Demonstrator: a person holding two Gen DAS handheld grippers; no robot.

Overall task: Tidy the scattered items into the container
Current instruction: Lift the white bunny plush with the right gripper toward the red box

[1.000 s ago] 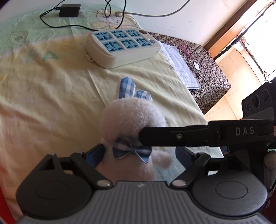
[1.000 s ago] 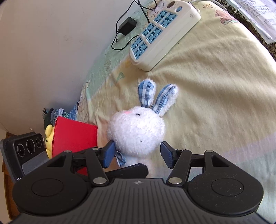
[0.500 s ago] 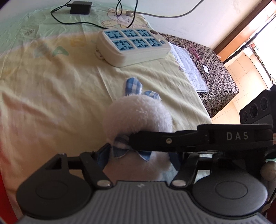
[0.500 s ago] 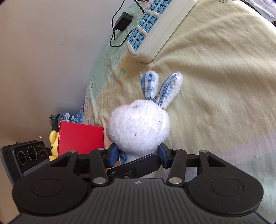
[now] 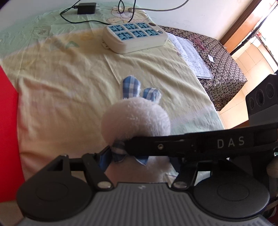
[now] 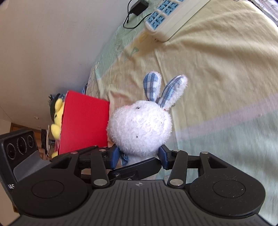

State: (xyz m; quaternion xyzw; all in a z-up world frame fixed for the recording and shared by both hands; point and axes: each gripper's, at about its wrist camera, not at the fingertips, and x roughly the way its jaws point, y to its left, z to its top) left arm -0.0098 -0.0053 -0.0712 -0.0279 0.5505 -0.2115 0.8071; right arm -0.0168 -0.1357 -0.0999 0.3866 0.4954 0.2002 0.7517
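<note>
fluffy wht plush bunny (image 6: 139, 129); checked ears

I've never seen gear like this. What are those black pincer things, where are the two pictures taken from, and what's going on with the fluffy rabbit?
No robot here: a person holds a two-fingered gripper in each hand, and a camera on each looks along its fingers. The left gripper and the right gripper have both just closed on the white plush rabbit, gripping it below the head, near its blue bow. It is over a yellow bedsheet, where a power strip and a charger lie. The red container, with a yellow toy behind it, is close beside the rabbit.
</note>
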